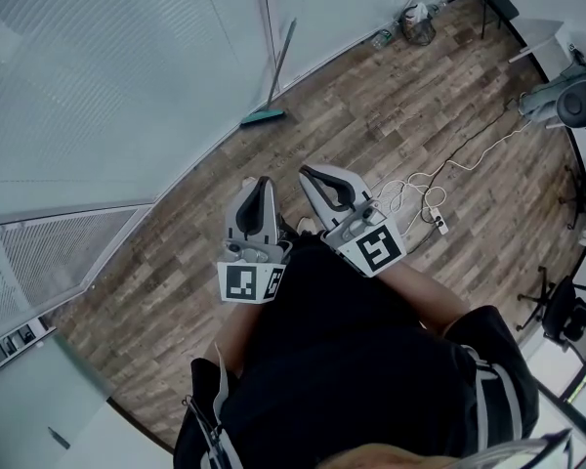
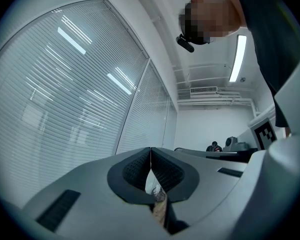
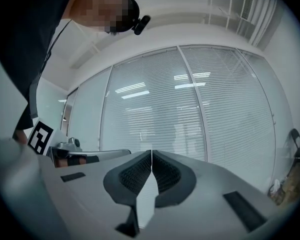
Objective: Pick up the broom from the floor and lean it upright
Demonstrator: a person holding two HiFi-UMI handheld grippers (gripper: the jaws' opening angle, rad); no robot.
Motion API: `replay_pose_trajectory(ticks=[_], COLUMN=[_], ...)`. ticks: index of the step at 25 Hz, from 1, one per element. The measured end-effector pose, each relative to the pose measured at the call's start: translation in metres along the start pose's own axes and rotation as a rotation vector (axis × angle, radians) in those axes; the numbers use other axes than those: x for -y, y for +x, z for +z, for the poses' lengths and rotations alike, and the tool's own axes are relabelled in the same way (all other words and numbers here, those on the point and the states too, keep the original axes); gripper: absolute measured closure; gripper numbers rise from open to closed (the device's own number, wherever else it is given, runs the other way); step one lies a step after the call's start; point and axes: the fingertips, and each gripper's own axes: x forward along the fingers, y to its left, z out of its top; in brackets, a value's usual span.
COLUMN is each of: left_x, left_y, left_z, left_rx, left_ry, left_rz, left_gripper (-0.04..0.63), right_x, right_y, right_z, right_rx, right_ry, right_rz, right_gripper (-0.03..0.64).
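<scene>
**A:** Start close in. What have the tongs got hold of?

**B:** Nothing. The left tongs (image 1: 264, 184) and right tongs (image 1: 310, 174) sit side by side just in front of the person's body, pointing roughly level. Each pair of jaws is pressed tip to tip, with only a bare gap behind the pads.

**A:** Why empty, with a broom to lift?

**B:** I'd judge the lifting is done. The broom (image 1: 264, 116) is well apart from both tongs. It stands with its green head on the floor (image 1: 176, 262) at the foot of the glass wall (image 1: 127, 66), and its handle tilts up against the frame between two panes. That post gives the handle something to rest on.

**A:** And room to move?

**B:** There are open boards all the way from the tongs to the broom. On the right, a white cable (image 1: 410, 186) trails to a power strip (image 1: 438, 225), which is something to step round. Farther off, a bin (image 1: 417, 25) sits in the corner by the wall, well clear of the broom. The head rests on smooth planks, so it might slide out if knocked.
</scene>
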Motion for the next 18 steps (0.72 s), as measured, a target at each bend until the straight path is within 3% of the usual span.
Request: replay_pose_trajectory(ticks=[10, 18], left_x=[0.008, -0.012], left_y=[-0.004, -0.022], left_z=[0.005, 0.002], left_rx=[0.002, -0.003], left_ry=[0.03, 0.07], left_rz=[-0.044, 0.01], left_gripper=[0.577, 0.577], right_x=[0.0, -0.01], right_y=[-0.005, 0.022], right_z=[-0.002, -0.005], right_rx=[-0.019, -0.027], right_ry=[0.026, -0.049], right_rz=[-0.031, -0.043], right_gripper=[0.594, 0.594])
